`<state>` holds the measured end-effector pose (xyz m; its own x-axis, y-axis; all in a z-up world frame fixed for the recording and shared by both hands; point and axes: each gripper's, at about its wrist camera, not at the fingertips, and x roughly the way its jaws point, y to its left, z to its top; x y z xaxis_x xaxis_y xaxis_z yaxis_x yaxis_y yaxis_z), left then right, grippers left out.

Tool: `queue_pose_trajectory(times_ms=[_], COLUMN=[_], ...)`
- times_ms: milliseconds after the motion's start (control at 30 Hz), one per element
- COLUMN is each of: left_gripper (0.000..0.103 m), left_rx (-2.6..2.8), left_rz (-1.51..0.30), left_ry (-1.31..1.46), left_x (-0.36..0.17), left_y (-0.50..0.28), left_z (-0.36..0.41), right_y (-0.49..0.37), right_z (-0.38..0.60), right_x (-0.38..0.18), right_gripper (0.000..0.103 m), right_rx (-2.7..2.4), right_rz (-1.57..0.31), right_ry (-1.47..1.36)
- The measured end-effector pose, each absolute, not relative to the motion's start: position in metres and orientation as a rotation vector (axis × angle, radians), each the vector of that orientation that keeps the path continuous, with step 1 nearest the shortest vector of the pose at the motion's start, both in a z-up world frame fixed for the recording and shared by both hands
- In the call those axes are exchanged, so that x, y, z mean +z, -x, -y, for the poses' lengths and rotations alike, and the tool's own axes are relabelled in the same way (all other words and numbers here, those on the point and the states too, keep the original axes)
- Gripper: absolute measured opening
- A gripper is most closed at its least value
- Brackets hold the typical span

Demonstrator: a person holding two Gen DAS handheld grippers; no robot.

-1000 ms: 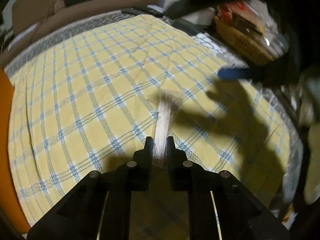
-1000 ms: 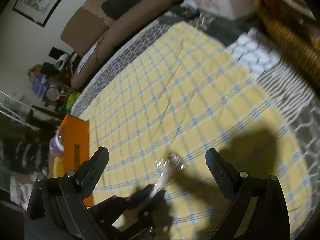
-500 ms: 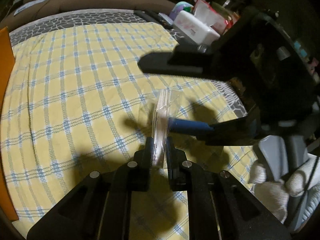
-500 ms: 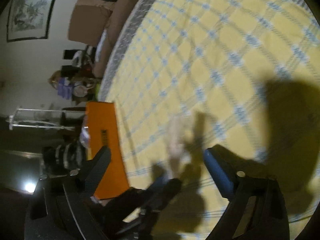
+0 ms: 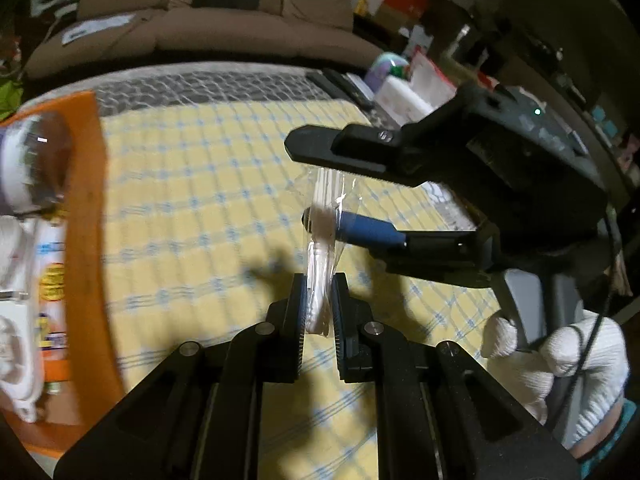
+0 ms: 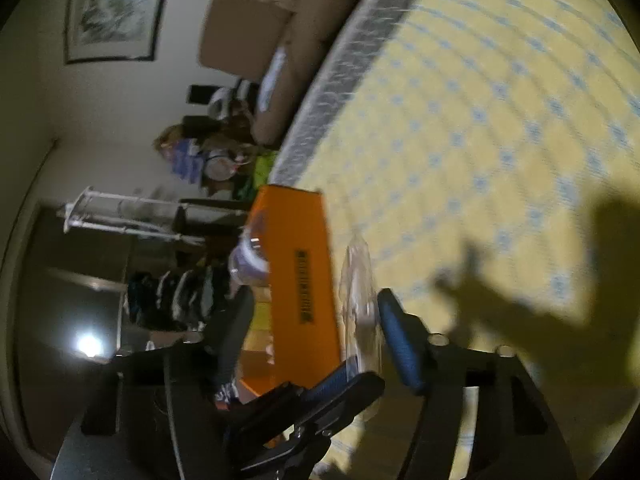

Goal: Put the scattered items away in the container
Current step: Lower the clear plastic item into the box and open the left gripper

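Note:
My left gripper is shut on a clear plastic packet holding white sticks, and holds it upright above the yellow checked cloth. My right gripper is open and straddles the packet's upper part; its blue-padded finger touches the packet's side. In the right wrist view the packet stands between the right gripper's fingers, close to the blue one. The orange container sits at the left with a bottle and tubes inside; it also shows in the right wrist view.
A brown sofa runs behind the table. A white tissue box and other clutter stand at the far right edge of the cloth. A gloved hand holds the right gripper at the lower right.
The left gripper has swung left with the packet, bringing the orange container into view. The right gripper has closed in around the packet's top and rolled sideways.

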<state>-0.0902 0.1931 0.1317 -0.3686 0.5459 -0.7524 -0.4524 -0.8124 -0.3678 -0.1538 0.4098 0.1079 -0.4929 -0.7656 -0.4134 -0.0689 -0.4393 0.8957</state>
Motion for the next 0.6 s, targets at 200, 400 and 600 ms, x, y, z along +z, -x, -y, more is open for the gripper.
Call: queue_pose_trajectory(times_ms=[200, 400, 600], left_gripper=[0.012, 0.012, 0.012], left_rx=[2.252, 2.33, 2.374], left_rz=[0.164, 0.158, 0.209], left_ry=[1.24, 1.248, 1.286], left_x=[0.16, 0.171, 0.166], left_y=[0.092, 0.097, 0.102], left_z=[-0.141, -0.087, -0.034], right_y=[0.17, 0.182, 0.191], right_z=[-0.351, -0.287, -0.224], right_x=[0.124, 0.136, 0.136], right_gripper=[0.034, 0.027, 0.024], right_rx=[-1.951, -1.931, -1.958], right_rz=[1.175, 1.03, 0.851], right_ry=[-1.184, -1.186, -1.238])
